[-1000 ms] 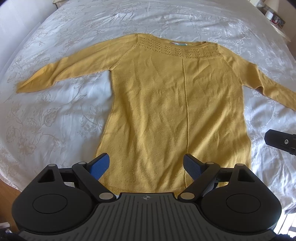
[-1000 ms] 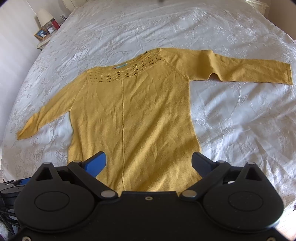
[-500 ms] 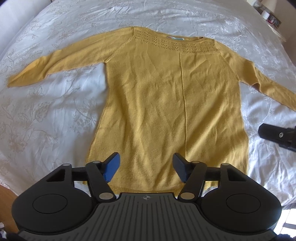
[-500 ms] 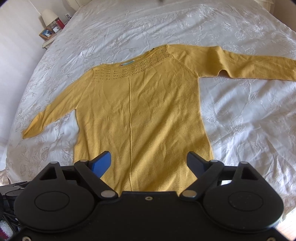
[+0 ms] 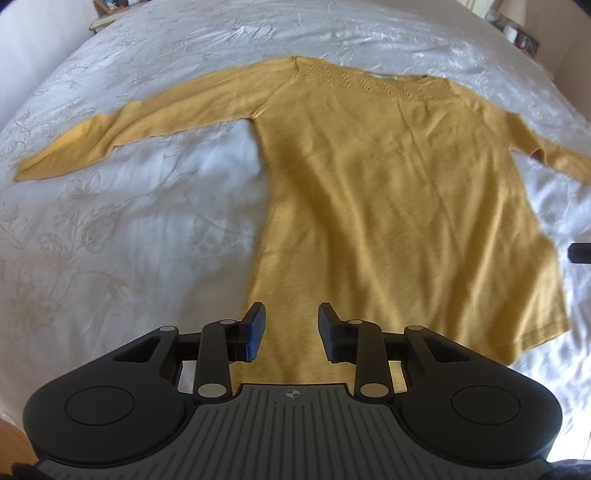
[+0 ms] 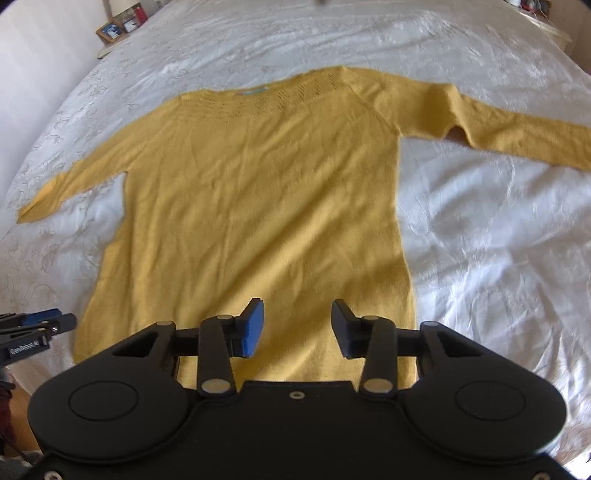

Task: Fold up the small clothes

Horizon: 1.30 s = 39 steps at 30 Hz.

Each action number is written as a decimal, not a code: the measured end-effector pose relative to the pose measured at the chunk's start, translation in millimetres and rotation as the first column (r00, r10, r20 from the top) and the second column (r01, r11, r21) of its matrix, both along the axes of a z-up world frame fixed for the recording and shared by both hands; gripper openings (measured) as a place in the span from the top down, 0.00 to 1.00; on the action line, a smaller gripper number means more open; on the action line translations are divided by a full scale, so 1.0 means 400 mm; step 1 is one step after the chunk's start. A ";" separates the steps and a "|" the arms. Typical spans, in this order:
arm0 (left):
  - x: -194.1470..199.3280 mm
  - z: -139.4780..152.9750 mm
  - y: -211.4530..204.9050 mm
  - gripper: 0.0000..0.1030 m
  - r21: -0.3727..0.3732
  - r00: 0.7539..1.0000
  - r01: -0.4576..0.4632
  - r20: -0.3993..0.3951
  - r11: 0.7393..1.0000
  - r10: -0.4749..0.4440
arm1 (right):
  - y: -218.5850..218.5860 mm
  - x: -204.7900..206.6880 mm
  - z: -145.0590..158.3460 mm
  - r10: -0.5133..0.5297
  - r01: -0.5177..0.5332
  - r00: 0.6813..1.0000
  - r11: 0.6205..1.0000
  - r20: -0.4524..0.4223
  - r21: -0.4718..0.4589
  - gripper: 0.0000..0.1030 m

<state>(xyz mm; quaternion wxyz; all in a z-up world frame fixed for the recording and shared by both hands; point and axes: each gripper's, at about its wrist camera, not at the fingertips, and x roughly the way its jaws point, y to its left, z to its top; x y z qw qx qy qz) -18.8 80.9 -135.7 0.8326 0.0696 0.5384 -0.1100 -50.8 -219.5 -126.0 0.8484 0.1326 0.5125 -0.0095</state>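
A yellow knit sweater (image 5: pixel 388 206) lies flat and face up on a white embroidered bedspread (image 5: pixel 122 236), both sleeves spread out to the sides and the neckline at the far end from the cameras. The left gripper (image 5: pixel 291 332) hangs over the sweater's near hem, toward its left corner, its two blue-padded fingers (image 5: pixel 256 330) parted with a gap of yellow fabric showing between them; nothing is caught in that gap. The right gripper (image 6: pixel 297 328) hangs over the same hem nearer the sweater's right edge, its fingers likewise spread and clamped on nothing. Whether either tool touches the cloth cannot be told. In the right wrist view, the left gripper's tip shows just beside the sweater's left hem corner. Beyond the sweater's neckline, past the far edge of the bedspread, stands a bedside table (image 6: pixel 110 40) with a framed picture (image 6: pixel 110 30) and a red item (image 6: pixel 139 12) on it.
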 end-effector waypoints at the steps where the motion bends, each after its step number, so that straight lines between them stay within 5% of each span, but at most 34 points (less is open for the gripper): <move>1: 0.005 -0.012 0.009 0.70 0.008 1.000 0.008 0.003 1.000 -0.009 | -0.006 -0.005 -0.013 -0.016 0.016 1.000 1.000 -0.005 -0.005 0.52; 14: 0.033 -0.138 0.075 0.69 -0.020 0.999 0.039 -0.015 0.999 -0.039 | -0.127 -0.054 -0.188 -0.237 0.237 0.965 0.971 -0.115 -0.013 0.44; 22: 0.057 -0.195 0.069 0.63 -0.042 0.998 0.025 -0.060 0.999 -0.028 | -0.138 -0.068 -0.244 -0.247 0.256 0.957 0.966 -0.154 0.037 0.37; 26: 0.064 -0.201 0.064 0.68 -0.043 0.998 0.024 -0.062 0.999 -0.026 | -0.144 -0.061 -0.253 -0.238 0.251 0.959 0.965 -0.151 0.072 0.37; 29: 0.065 -0.197 0.048 0.88 -0.046 0.996 0.040 -0.075 0.998 -0.044 | -0.146 -0.064 -0.253 -0.233 0.251 0.960 0.962 -0.152 0.110 0.51; 31: 0.067 -0.191 0.037 0.92 -0.050 0.996 0.026 -0.087 0.998 -0.031 | -0.143 -0.063 -0.247 -0.221 0.243 0.962 0.962 -0.161 0.128 0.82; 39: 0.035 -0.080 0.085 0.93 -0.085 0.991 -0.124 -0.067 0.989 0.119 | -0.135 -0.107 -0.104 -0.154 0.163 0.983 0.982 -0.096 0.094 0.88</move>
